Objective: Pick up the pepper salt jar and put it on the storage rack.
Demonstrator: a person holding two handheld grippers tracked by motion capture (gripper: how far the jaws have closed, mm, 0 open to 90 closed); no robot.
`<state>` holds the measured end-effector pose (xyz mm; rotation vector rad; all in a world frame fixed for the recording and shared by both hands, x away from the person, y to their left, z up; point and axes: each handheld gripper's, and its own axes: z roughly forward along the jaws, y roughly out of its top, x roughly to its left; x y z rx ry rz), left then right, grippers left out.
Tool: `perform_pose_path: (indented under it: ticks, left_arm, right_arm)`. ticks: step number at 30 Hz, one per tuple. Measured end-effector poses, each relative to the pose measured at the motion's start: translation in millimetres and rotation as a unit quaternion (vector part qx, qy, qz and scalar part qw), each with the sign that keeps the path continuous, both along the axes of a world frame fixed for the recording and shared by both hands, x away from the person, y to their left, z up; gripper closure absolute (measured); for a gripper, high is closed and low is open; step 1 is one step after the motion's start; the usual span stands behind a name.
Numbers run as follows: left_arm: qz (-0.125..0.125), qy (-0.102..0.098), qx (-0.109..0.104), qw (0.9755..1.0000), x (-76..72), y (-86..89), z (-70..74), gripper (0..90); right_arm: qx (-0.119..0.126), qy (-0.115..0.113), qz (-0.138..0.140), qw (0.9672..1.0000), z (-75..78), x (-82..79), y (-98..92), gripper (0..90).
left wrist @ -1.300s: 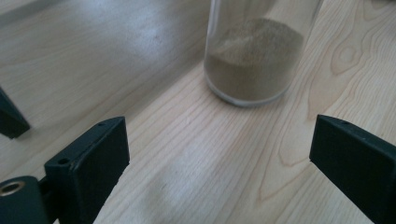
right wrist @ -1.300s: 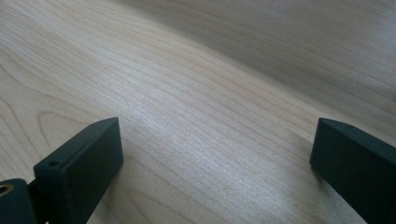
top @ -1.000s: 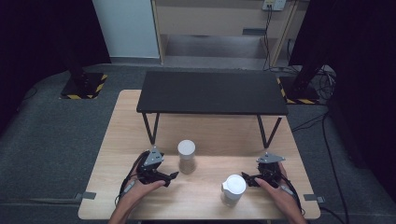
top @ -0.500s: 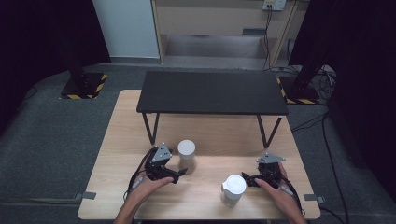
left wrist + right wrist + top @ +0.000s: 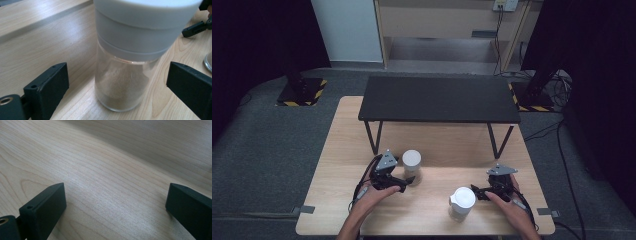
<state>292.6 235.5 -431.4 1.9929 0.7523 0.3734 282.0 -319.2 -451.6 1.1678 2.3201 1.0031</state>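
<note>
A glass jar (image 5: 412, 164) with a white cap stands mid-table; in the left gripper view this jar (image 5: 125, 50) holds brownish powder at its bottom. My left gripper (image 5: 406, 179) is open, and in its own view the left gripper (image 5: 118, 78) has a jaw on each side of the jar with gaps between. A second white-capped jar (image 5: 461, 202) stands near the front edge. My right gripper (image 5: 478, 193) sits just right of it, open; in its own view the right gripper (image 5: 115, 197) has bare wood between its jaws.
A low black shelf on legs (image 5: 439, 99) spans the back of the wooden table (image 5: 337, 155). The right gripper's jaw tips (image 5: 196, 26) and the second jar's base (image 5: 208, 61) appear at the right edge of the left gripper view.
My left gripper has moved right and forward toward the capped jar, and its open jaws now flank it. The right gripper and the front jar have stayed put.
</note>
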Motion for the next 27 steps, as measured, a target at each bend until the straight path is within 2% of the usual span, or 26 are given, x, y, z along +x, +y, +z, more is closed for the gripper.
perform_pose_path:
  ticks: [5, 8, 9, 12, 14, 16, 17, 21, 27]
  left_arm:
    - [-0.009, -0.004, -0.002, 1.0000, 2.2, -5.1, 0.4, 2.8]
    - [-0.005, -0.009, -0.011, 0.9999, 2.7, -7.2, -0.6, 5.0]
    - [-0.006, -0.007, -0.023, 0.9997, 5.0, -6.2, -1.7, 6.5]
    - [-0.007, -0.006, -0.032, 0.9995, 7.3, -5.7, -2.1, 8.0]
    - [-0.007, -0.007, -0.046, 0.9989, 9.5, -5.0, -2.9, 12.5]
    - [-0.008, -0.007, -0.050, 0.9987, 10.4, -4.5, -2.9, 14.4]
    - [-0.013, -0.004, -0.059, 0.9982, 12.6, -3.0, -3.7, 18.8]
    - [-0.018, -0.001, -0.062, 0.9979, 15.0, -2.0, -3.3, 29.6]
    - [-0.021, -0.012, -0.043, 0.9988, 12.9, -5.2, 2.7, 31.7]
  right_arm:
    - [0.000, 0.000, 0.000, 1.0000, 0.0, 0.0, 0.0, 3.8]
    - [0.000, 0.000, -0.001, 1.0000, 0.0, -0.3, 0.1, 3.9]
    - [0.000, 0.000, -0.001, 1.0000, 0.1, -0.5, 0.1, 4.0]
    - [0.000, 0.000, -0.001, 1.0000, 0.1, -0.5, 0.1, 3.9]
    - [0.000, 0.000, -0.001, 1.0000, 0.1, -0.5, 0.1, 4.0]
    - [0.000, 0.000, -0.001, 1.0000, 0.1, -0.5, 0.1, 4.0]
    - [0.000, 0.000, -0.001, 1.0000, 0.1, -0.5, 0.0, 4.0]
    - [0.000, 0.000, -0.001, 1.0000, 0.1, -0.7, 0.0, 4.0]
    - [0.000, 0.000, -0.001, 1.0000, 0.1, -0.7, 0.0, 4.0]
